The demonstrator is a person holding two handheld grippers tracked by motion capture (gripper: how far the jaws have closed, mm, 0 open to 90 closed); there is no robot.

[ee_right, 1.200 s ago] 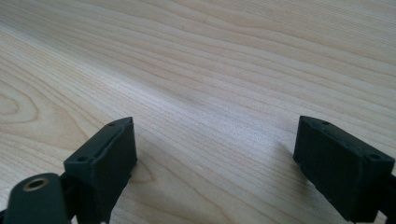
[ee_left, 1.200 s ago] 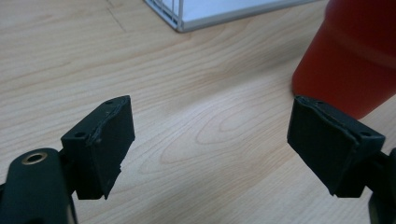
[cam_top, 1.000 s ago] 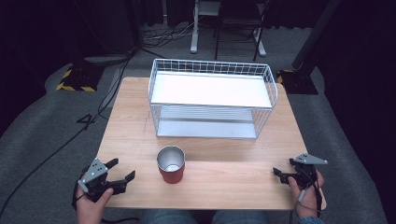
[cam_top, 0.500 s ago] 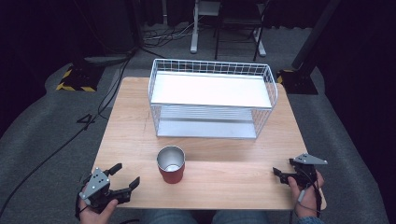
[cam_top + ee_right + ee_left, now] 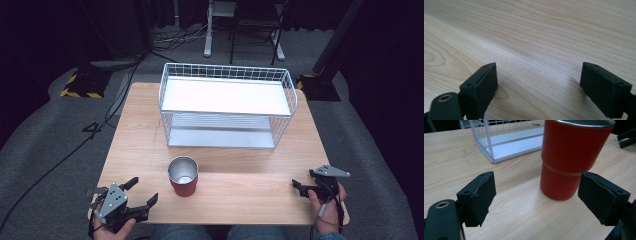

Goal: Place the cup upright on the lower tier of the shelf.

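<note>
From the high view, a red tumbler [image 5: 183,176] stands upright on the wooden table [image 5: 240,197], near the front edge and a bit left of the middle. Its silver inside is bare. Behind it sits a white wire basket shelf [image 5: 227,106], apart from the cup. The left gripper [image 5: 141,193] is at the front left corner, held in a hand [image 5: 111,227] that comes up from the bottom. Its jaws are spread wide and point toward the cup. The right gripper [image 5: 296,185] rests at the front right edge, held by the other hand [image 5: 325,207], well apart from the cup.

In the left gripper view, the cup [image 5: 571,157] looks big and close. It stands ahead, between the two black jaws but more toward the right one. Nothing is pinched. (The cup is tall and smooth, so I think it could tip.) If the gripper pushes in off-centre, the right jaw may bump the side first and knock the cup over or slide it away. A squeeze too high near the rim might also make it slip.

In the right gripper view, the jaws are spread apart over bare wood. They hold nothing and sit low, close to the tabletop.
</note>
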